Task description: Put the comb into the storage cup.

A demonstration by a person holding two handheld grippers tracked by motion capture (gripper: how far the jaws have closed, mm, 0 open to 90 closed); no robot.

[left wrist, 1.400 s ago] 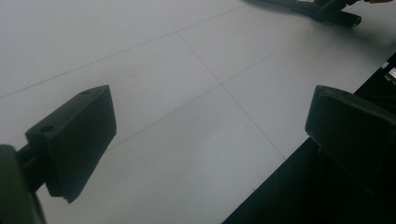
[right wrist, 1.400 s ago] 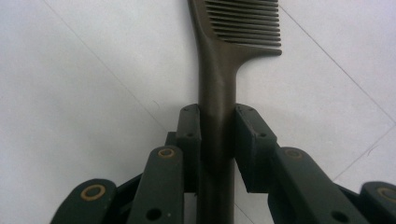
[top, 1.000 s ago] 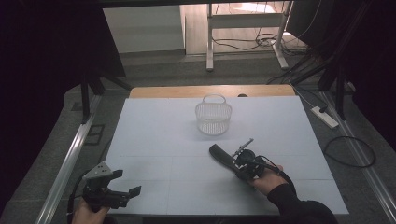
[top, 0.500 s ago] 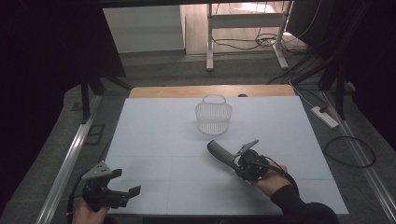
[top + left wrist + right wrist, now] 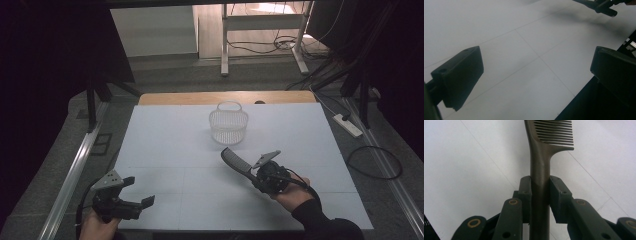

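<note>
Your right gripper point(image 5: 254, 175) is clamped on the handle of the dark plastic comb point(image 5: 236, 161); the right gripper view shows both pads point(image 5: 526, 192) pressed flat against the handle, with the toothed end pointing away from you. Compared with a second ago, the comb has swung and travelled forward: its tip now sits nearer the white wire-mesh basket point(image 5: 228, 123), which stands upright toward the far middle of the white surface point(image 5: 165, 150). The two are still apart, with the comb's tip just short of the basket's near wall and apparently lifted off the surface, judging by the shadow beneath it.

That shift suggests you are carrying the comb toward the basket, with the drop-in still to come. You will likely need to raise the tip over the rim before letting go, or it may knock the light basket aside.

Your left gripper point(image 5: 131, 204) has barely moved at the near left corner, jaws spread wide with nothing between them, hovering over bare surface.
</note>
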